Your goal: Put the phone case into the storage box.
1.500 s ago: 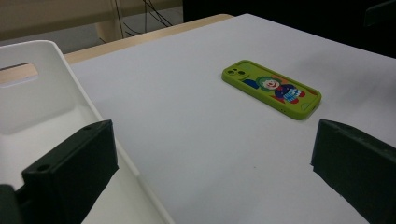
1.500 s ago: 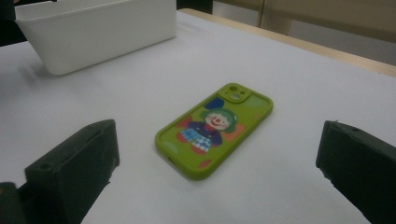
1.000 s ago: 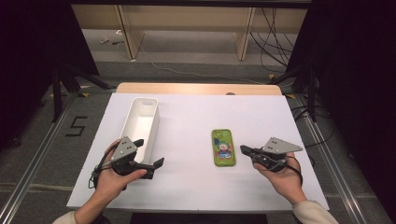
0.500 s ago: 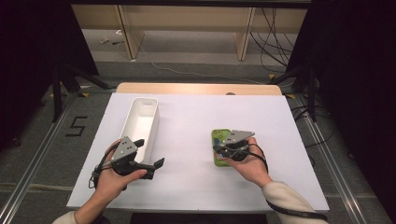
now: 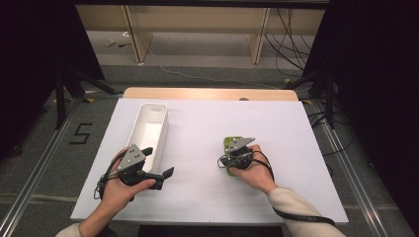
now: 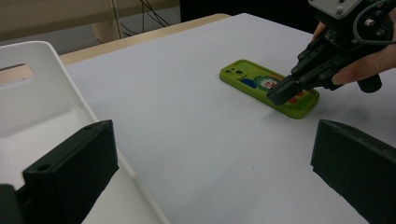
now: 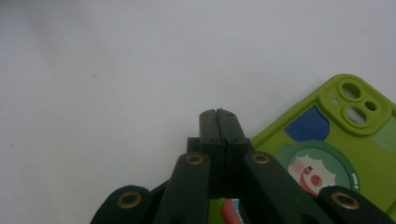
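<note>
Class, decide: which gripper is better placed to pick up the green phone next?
The right gripper: it hovers shut over the green phone. The left gripper is open beside the white bin, away from the phone.

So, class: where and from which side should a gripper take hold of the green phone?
The phone lies flat, face down. Probably best: open the right gripper, come from above, and close the fingers across its two long edges near the middle; the flat back offers no hold.

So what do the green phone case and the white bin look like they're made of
The green phone case looks like soft silicone or rubbery plastic: matte, with rounded edges, a raised camera surround and a printed clown face. The white bin looks like rigid moulded plastic: smooth, faintly glossy thin walls with a cut-out handle slot. Neither can be confirmed by sight alone.
</note>
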